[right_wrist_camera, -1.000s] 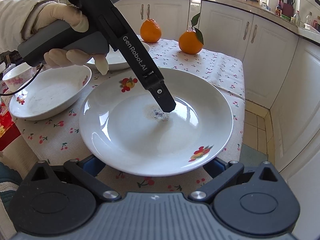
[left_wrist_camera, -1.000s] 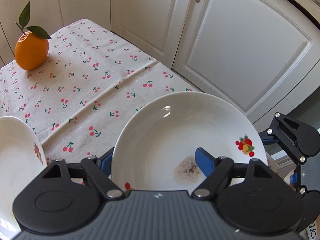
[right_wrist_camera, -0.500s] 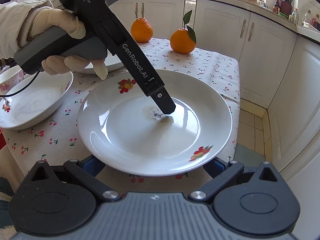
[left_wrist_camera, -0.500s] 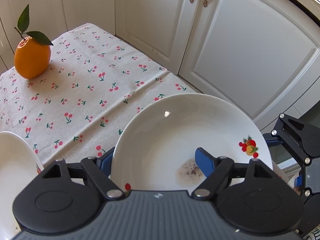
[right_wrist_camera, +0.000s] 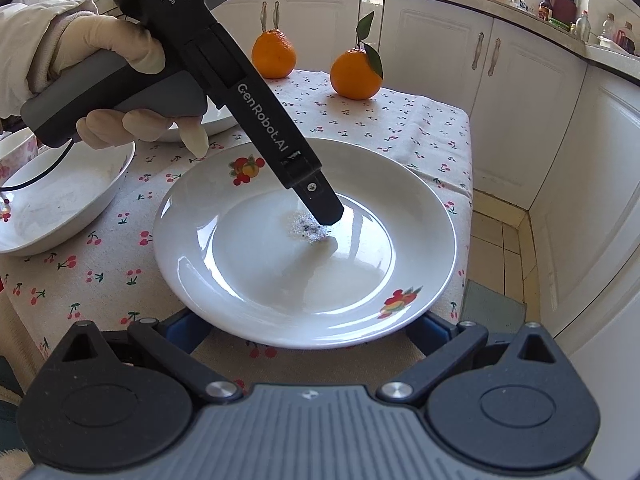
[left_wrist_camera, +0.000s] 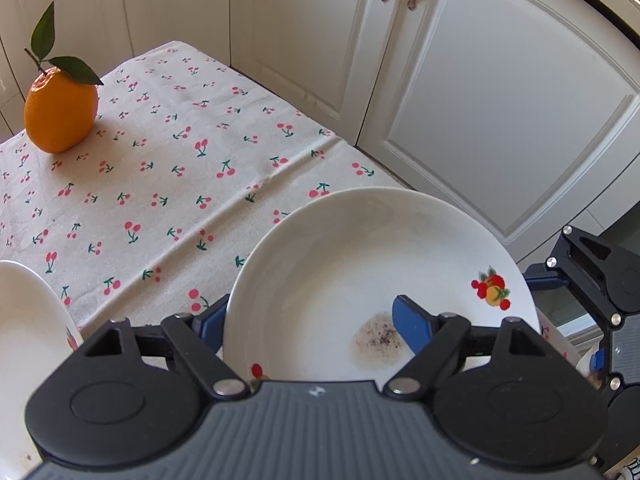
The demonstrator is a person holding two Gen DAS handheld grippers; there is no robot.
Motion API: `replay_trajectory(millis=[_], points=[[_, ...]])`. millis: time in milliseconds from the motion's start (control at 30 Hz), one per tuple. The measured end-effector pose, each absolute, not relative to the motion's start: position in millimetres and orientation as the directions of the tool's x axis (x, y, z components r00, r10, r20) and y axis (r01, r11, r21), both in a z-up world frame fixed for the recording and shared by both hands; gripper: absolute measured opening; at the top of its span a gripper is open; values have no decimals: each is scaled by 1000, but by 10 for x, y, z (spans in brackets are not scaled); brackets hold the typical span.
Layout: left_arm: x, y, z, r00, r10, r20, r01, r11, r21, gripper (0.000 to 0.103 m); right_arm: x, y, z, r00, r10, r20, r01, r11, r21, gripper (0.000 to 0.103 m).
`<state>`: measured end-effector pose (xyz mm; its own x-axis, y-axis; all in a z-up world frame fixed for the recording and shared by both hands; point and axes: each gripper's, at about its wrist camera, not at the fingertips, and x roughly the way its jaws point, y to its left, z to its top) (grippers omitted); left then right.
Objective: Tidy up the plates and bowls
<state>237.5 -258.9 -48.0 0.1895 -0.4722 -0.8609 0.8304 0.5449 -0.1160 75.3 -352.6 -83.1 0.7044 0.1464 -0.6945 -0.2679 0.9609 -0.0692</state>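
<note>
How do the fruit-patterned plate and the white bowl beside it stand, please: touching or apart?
Apart. The right wrist view shows a strip of cherry tablecloth between the plate and the bowl.

One white plate (right_wrist_camera: 280,280) with fruit prints sits at the table's near corner, and it's the landmark here. Count the fruit prints on its rim: two in the right wrist view, one on the far left side, one on the near right side. Oranges: two, both beyond the plate at the far end of the cloth, the right one (right_wrist_camera: 355,74) carrying a leaf, the left one (right_wrist_camera: 274,54) without. Bowls and dishes left of the plate: one large white bowl (right_wrist_camera: 60,208) just beside it, one small floral-patterned bowl (right_wrist_camera: 16,152) further left, and one more white dish (right_wrist_camera: 216,118) behind, mostly hidden. Grippers: two. Gloved hands in view: one (right_wrist_camera: 120,80).
</note>
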Motion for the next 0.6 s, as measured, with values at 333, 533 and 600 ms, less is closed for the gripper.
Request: replay_trajectory(millis=[333,533,600], points=[[2163,-2316,-163,277,-490,-827,824,563,-57,88,498,-3501,-642,737,114,-666,-234,968,-92,103],[1909,-2025,113,353,-518,-779,809,588,-24,92,297,-3400,-454,775,121,-620,-230,968,-98,103],[1798,-1897,187,384,-522,-762,794,607,-15,92,242,-3342,-402,786,128,-604,-235,967,-100,103]])
